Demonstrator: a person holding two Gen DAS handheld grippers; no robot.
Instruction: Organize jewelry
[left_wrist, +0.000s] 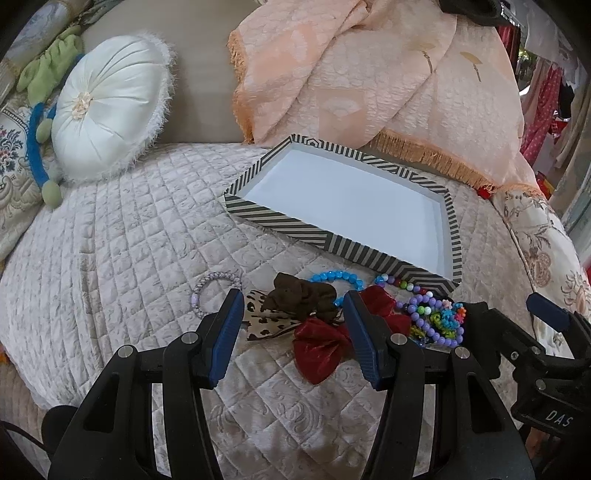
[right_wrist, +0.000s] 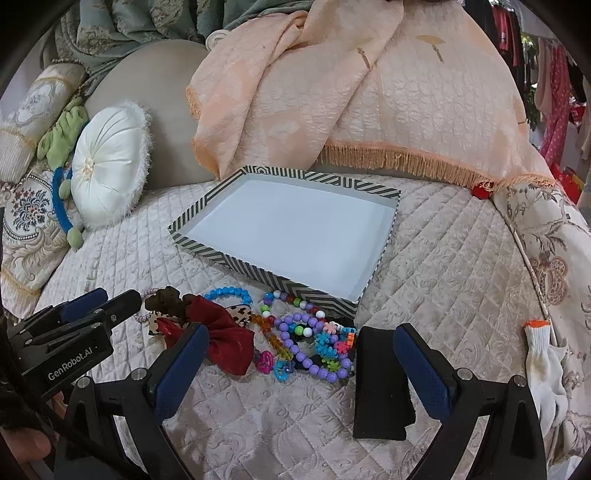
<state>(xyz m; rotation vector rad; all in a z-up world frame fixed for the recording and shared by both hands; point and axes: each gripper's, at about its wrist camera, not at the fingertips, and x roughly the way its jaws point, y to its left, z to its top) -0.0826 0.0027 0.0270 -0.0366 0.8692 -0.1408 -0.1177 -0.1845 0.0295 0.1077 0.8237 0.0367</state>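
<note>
Jewelry pile (right_wrist: 295, 332) lies on the quilted bed (right_wrist: 443, 258), just in front of the striped tray (right_wrist: 207, 229) | left hand-held gripper (left_wrist: 291, 325) apart over red bow (left_wrist: 321, 347) | right hand-held gripper (right_wrist: 301, 354) apart, straddling purple bead bracelet (right_wrist: 314, 354), gripping nothing

**Textures on this bed setup, quick rundown**

The quilted bedspread (right_wrist: 424, 258) looks like soft, slightly shiny stitched cloth. At 12 o'clock the striped tray (right_wrist: 207, 254) seems to be matt cardboard, smooth white inside. The purple beads (right_wrist: 295, 343) look like glossy plastic, and the red bow (left_wrist: 321, 341) is sheeny fabric. At 10 o'clock the round white pillow (left_wrist: 107, 107) is satiny with a fuzzy rim. Both grippers' pads (right_wrist: 181, 373) look like textured blue rubber.
</note>
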